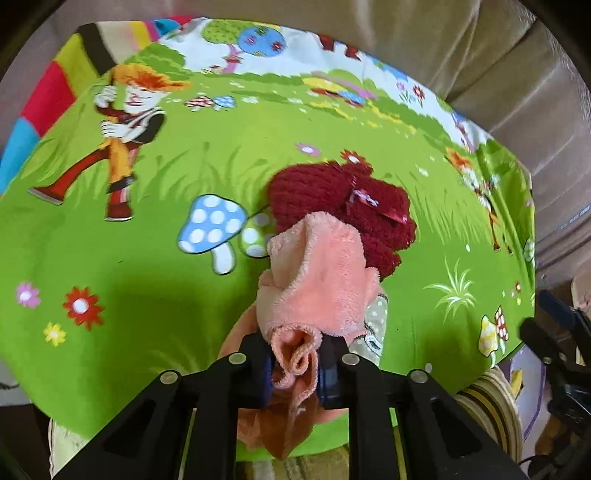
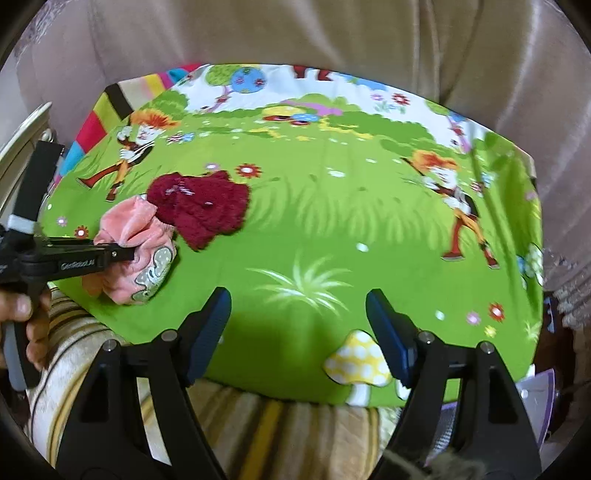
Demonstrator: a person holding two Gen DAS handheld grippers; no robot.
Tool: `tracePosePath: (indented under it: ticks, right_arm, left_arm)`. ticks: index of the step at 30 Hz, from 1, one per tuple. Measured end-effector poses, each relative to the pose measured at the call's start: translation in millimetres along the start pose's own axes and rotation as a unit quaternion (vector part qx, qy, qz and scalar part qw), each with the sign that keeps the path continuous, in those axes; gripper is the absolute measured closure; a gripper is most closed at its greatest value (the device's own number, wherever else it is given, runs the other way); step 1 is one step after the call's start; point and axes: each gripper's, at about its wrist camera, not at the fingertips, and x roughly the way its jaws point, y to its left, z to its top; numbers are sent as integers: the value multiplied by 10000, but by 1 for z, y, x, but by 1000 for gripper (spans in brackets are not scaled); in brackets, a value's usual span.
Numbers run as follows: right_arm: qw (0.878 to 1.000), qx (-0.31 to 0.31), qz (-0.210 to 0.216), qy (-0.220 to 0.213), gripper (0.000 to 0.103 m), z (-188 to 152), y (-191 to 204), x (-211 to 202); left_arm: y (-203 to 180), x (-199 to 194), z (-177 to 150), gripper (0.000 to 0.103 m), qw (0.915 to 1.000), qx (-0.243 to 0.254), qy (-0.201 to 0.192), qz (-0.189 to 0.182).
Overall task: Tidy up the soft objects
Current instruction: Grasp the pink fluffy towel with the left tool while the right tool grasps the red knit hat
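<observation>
A pink fleece cloth [image 1: 321, 280] lies bunched on the green cartoon-print sheet [image 1: 147, 266], and my left gripper [image 1: 297, 369] is shut on its near edge, the fabric pinched between the blue pads. Just beyond it rests a dark red fuzzy cloth [image 1: 343, 206], partly covered by the pink one. In the right wrist view the same pink cloth [image 2: 136, 240] and dark red cloth [image 2: 201, 206] sit at the left, with the left gripper [image 2: 125, 253] clamped on the pink one. My right gripper [image 2: 297, 332] hangs open over bare green sheet [image 2: 332, 229], holding nothing.
A beige sofa back [image 2: 295, 33] rises behind the sheet. A striped blanket [image 2: 280, 428] lies under the sheet's near edge. A person's hand [image 2: 22, 314] holds the left gripper's handle. The right gripper's body [image 1: 561, 354] shows at the right edge.
</observation>
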Motion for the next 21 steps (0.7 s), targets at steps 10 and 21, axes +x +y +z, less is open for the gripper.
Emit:
tracePosePath:
  ticks: [10, 21]
  right_arm:
    - [9932, -1038, 510, -111, 17, 36, 62, 37]
    - [9607, -2716, 579, 0, 16, 58, 122, 96]
  left_arm:
    - [52, -34, -5, 85, 9936, -879, -694, 164]
    - [60, -33, -5, 85, 9909, -1039, -855, 57]
